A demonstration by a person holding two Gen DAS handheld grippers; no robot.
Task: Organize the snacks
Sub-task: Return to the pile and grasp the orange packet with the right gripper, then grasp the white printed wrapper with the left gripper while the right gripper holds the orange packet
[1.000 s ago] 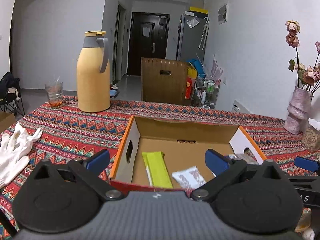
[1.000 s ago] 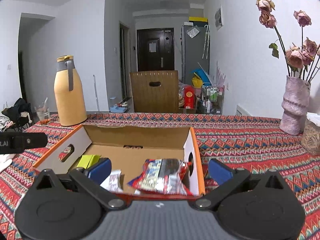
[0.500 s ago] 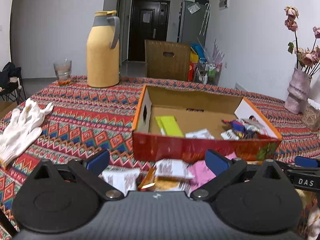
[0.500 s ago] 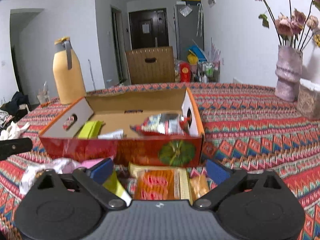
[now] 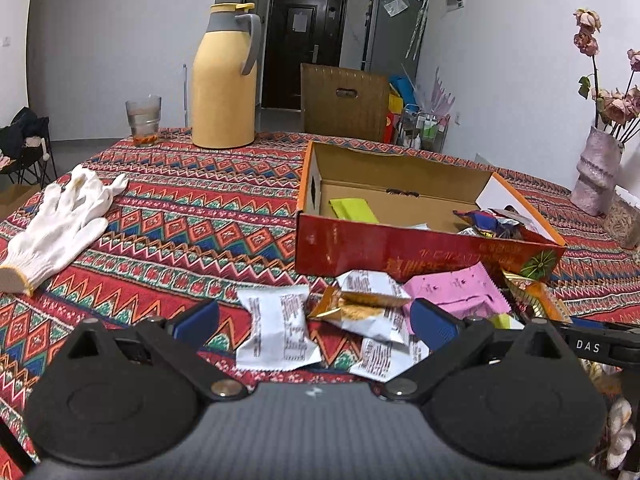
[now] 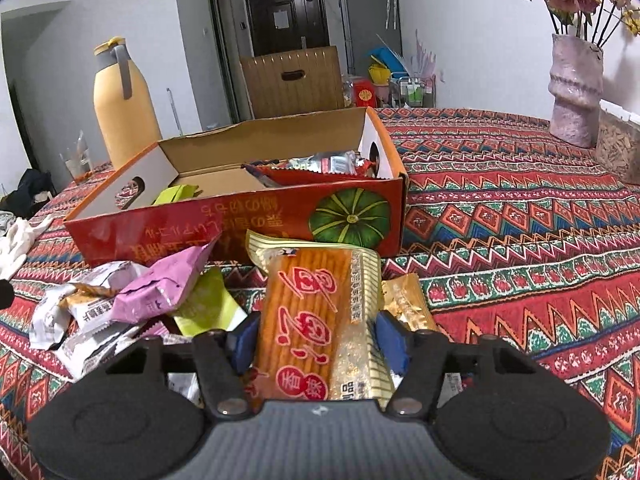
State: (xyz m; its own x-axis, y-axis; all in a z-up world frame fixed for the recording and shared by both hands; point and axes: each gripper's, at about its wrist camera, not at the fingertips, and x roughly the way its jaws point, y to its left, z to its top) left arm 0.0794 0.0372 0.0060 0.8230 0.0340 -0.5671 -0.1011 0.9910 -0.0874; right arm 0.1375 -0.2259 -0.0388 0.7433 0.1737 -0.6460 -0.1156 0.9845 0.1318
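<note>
Right wrist view: the right gripper [image 6: 320,334] was closing, both blue pads touching the orange biscuit packet [image 6: 310,312] lying just before the red box [image 6: 240,220]. The left gripper [image 5: 316,320] stood spread, gripping nothing, over white wrappers [image 5: 280,328] before that box.

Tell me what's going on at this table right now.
A person is sorting snacks with two handheld grippers. The right gripper is closing its jaws around an orange packet lying in front of the box. The left gripper hangs open over the white packets. A few snacks already lie in the box; more are loose on the cloth.
</note>
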